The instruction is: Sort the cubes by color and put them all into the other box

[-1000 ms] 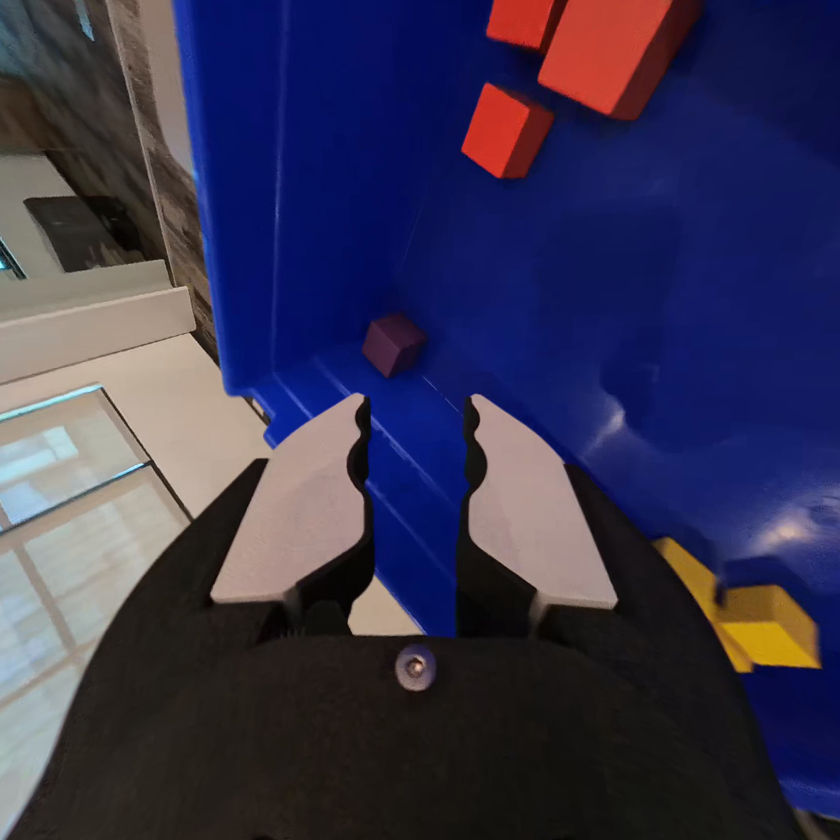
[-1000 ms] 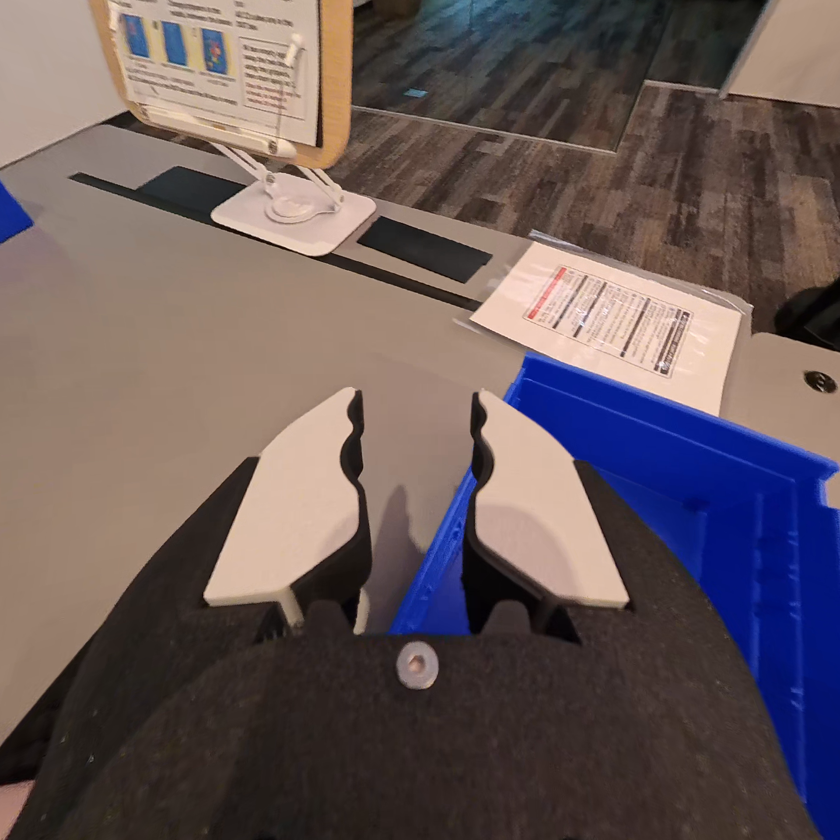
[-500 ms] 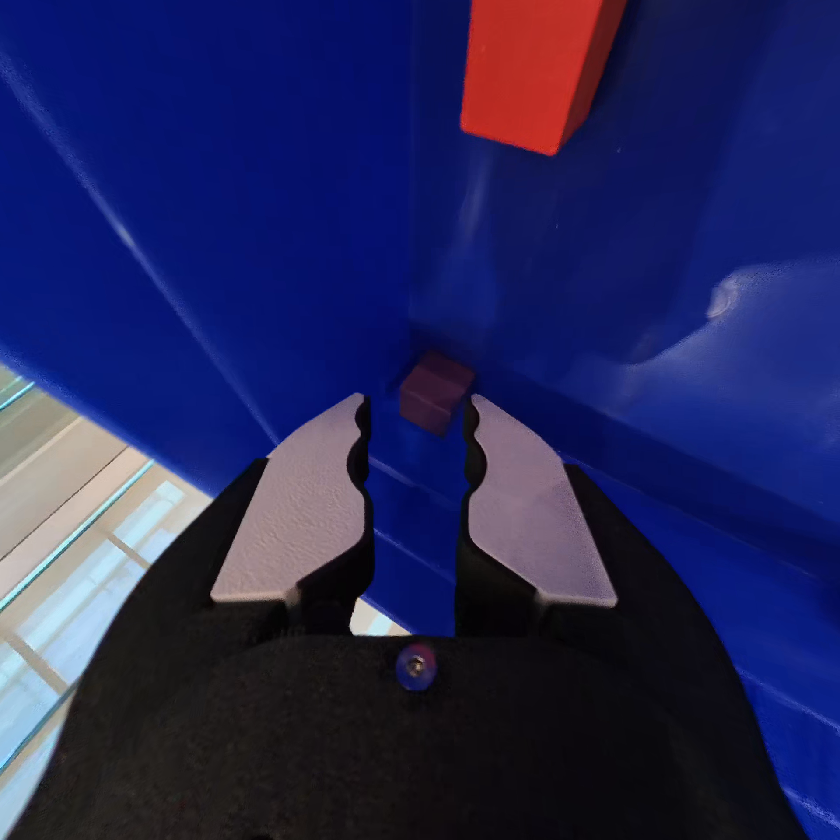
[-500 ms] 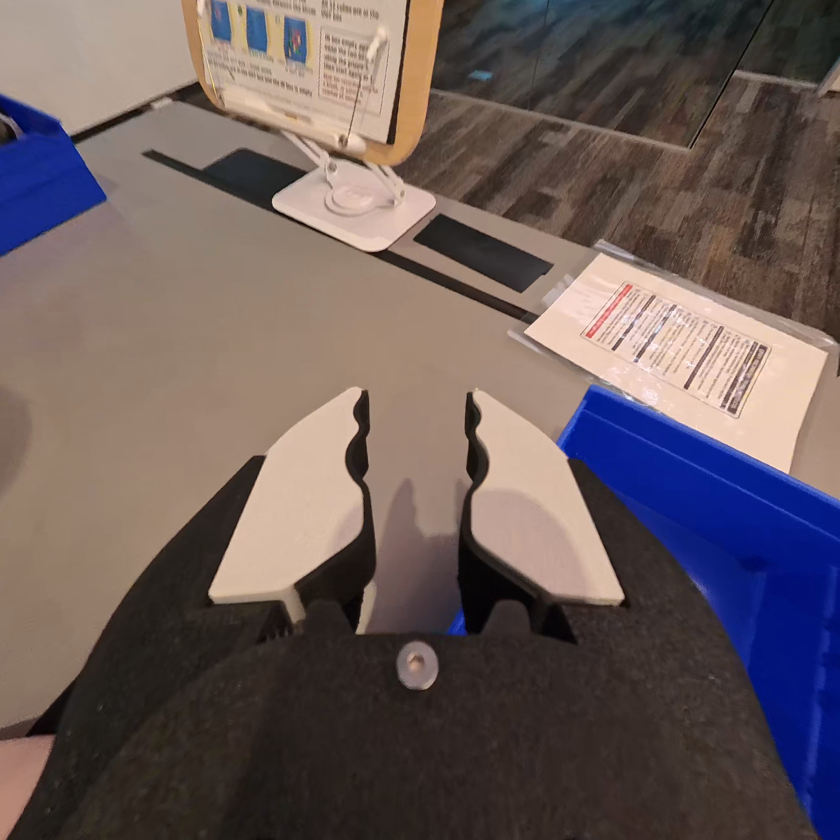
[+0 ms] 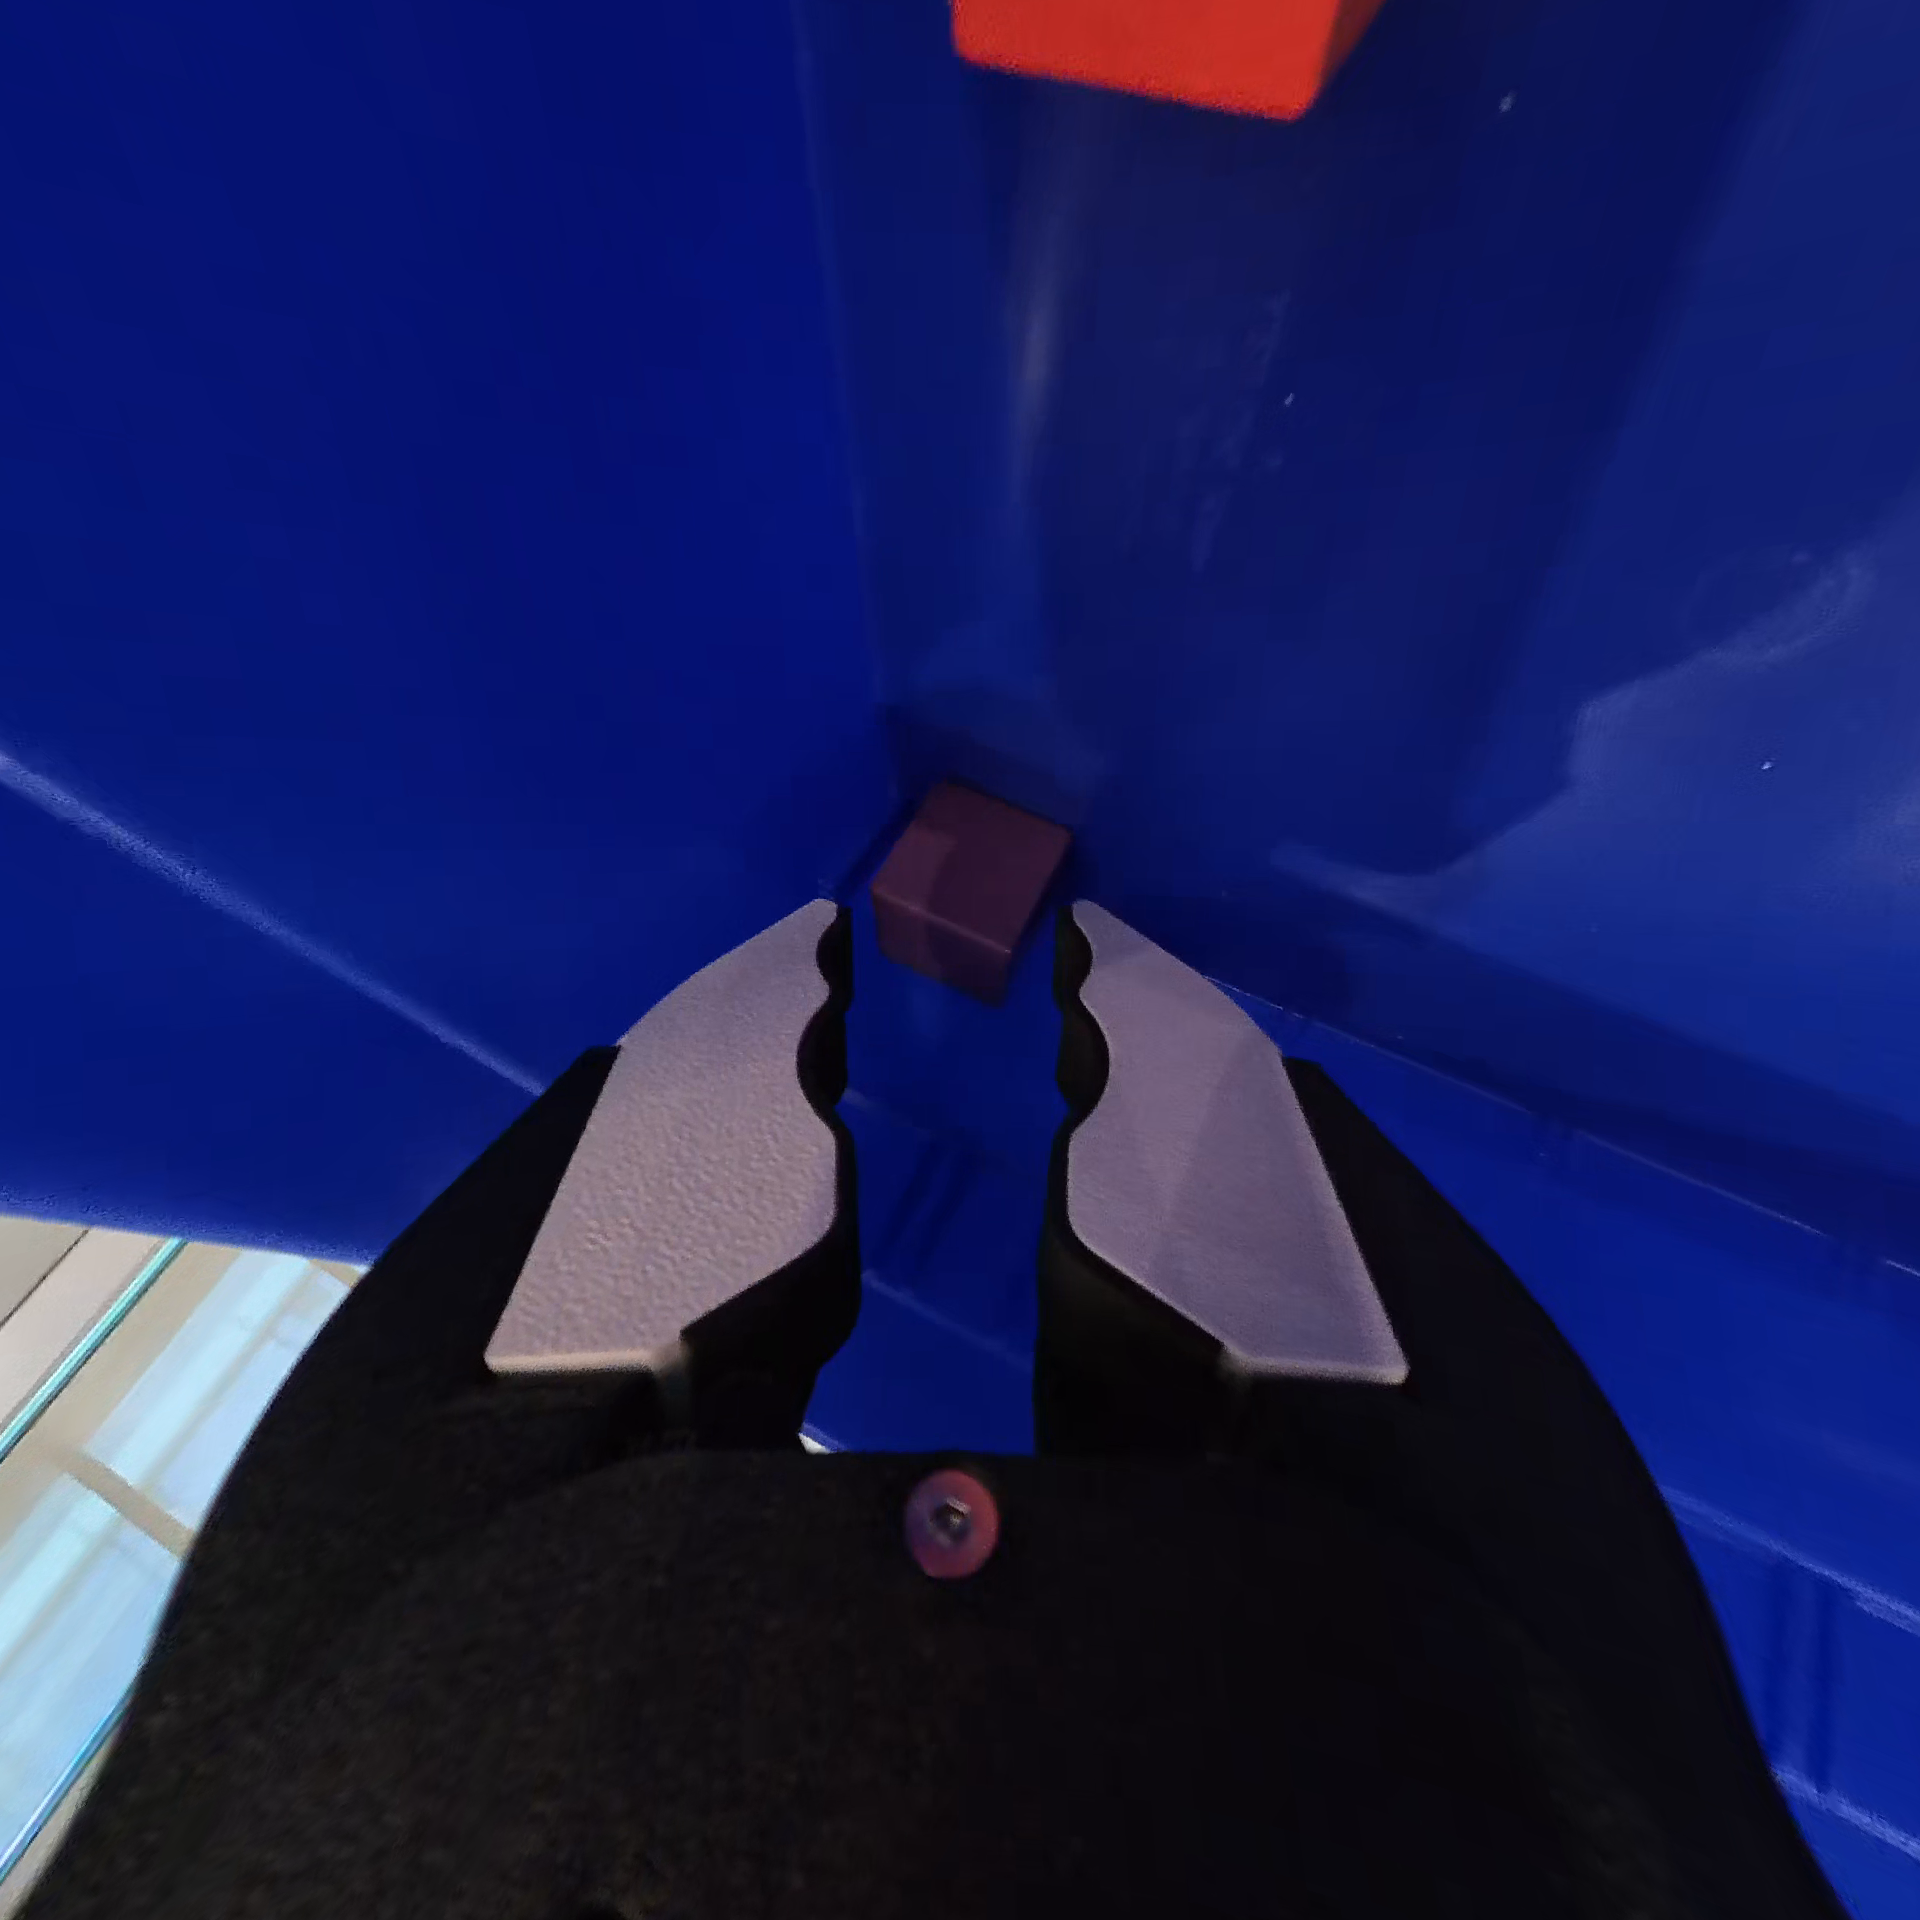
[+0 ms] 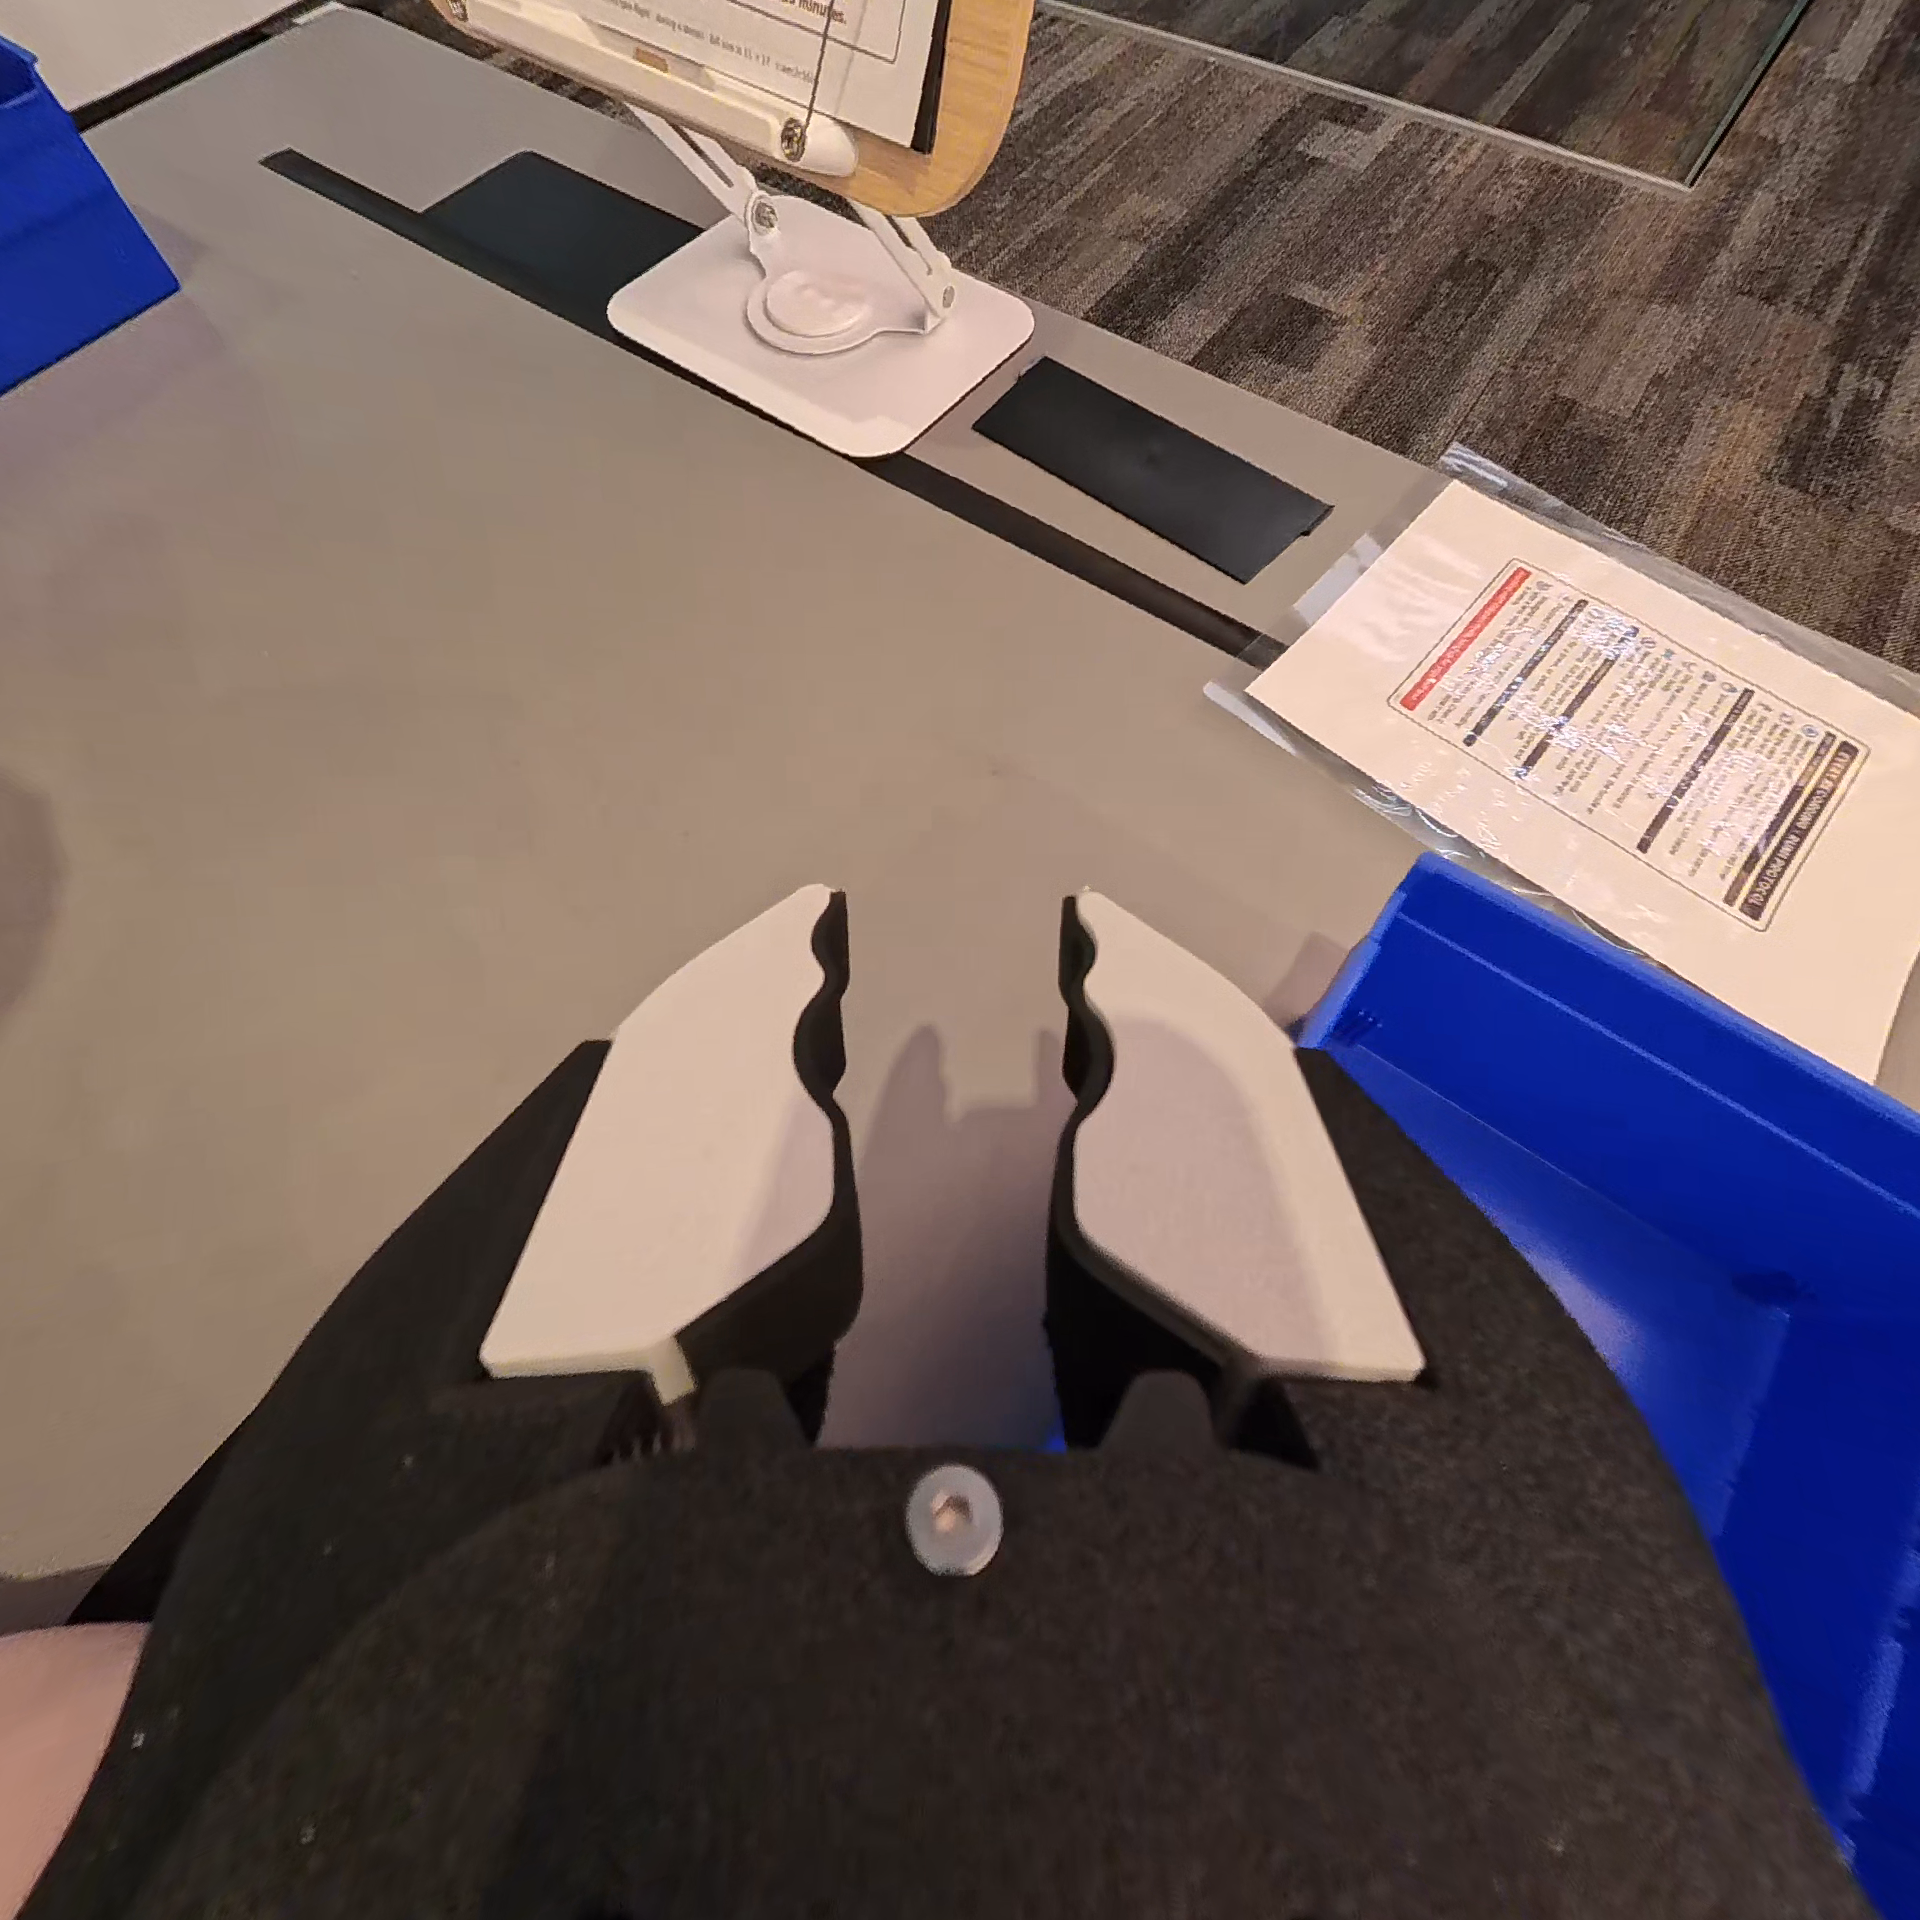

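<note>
Left gripper (image 5: pixel 948 914): jaws parted to a moderate gap, holding nothing, reaching down into a blue box (image 5: pixel 416 520). A small purple cube (image 5: pixel 966 904) sits directly ahead of the fingertips, centred on the gap and just beyond the tips; contact between tips and cube cannot be confirmed. The cube rests in an inner corner of the box, close against its walls. Farther along the box floor, at the top edge of the view, lies a red block (image 5: pixel 1143 47), only partly in frame. Right gripper (image 6: pixel 954 909): jaws likewise parted, empty, held above the grey worktop (image 6: pixel 468 675). A second blue box (image 6: pixel 1621 1122) stands just to its right. Beyond it a printed sheet in a clear sleeve (image 6: pixel 1621 748) lies on the worktop, and a white stand (image 6: pixel 821 332) carrying a board stands farther back.
</note>
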Demonstrator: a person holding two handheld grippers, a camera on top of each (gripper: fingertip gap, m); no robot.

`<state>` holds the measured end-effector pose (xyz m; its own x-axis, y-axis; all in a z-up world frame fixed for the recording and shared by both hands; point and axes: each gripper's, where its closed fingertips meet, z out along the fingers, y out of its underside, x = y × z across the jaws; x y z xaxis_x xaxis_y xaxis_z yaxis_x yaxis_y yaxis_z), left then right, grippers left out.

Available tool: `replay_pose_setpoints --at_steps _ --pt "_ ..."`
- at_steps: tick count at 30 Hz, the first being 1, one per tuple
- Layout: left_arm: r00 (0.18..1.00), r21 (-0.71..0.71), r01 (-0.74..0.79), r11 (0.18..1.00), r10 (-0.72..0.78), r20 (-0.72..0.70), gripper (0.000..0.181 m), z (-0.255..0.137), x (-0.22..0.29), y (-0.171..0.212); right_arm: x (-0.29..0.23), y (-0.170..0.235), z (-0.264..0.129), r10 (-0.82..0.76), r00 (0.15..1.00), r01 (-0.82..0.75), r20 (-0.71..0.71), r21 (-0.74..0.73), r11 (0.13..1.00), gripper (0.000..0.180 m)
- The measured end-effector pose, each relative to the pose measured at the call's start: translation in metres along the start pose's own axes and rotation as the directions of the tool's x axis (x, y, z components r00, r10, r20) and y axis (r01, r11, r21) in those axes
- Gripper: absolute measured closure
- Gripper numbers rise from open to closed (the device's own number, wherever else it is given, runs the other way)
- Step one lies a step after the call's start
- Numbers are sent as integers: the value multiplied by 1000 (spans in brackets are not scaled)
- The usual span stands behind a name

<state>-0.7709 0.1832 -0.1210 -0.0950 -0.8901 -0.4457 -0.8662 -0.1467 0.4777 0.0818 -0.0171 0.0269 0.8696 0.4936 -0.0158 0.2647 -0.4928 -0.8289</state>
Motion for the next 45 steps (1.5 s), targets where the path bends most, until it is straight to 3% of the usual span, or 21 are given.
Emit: replay_pose_setpoints --at_steps 9,13,20,26,30,31,34,40,45 --pt "994 -33 11 999 -14 -113 151 -13 25 -2 -3 5 1 -1 1000 1 21 -20 1000 143" --pt "990 35 32 999 -26 -141 151 -28 34 -14 -4 7 4 2 999 -1 33 -35 999 143" --pt "996 0 -17 1000 17 -90 124 -16 32 -4 -8 9 10 -11 999 14 45 -67 998 143" --pt "988 -33 -136 990 133 -82 125 -15 30 -7 -11 16 17 -14 998 21 65 -116 993 143" --pt "977 -69 -200 977 193 -87 137 -14 33 -9 -15 18 22 -18 996 30 83 -141 990 143" --pt "976 -77 -207 975 200 -90 148 -13 34 -8 -16 18 23 -20 996 32 88 -143 989 143" --pt "974 -96 -219 971 211 -85 149 -12 33 -7 -19 19 25 -25 994 41 104 -148 988 143" --pt "996 -100 -63 993 56 -73 150 -28 30 1 -21 22 26 -18 990 38 137 -145 989 144" --pt "973 71 222 972 -225 42 150 -74 6 7 -23 19 31 -14 987 36 163 -133 990 144"
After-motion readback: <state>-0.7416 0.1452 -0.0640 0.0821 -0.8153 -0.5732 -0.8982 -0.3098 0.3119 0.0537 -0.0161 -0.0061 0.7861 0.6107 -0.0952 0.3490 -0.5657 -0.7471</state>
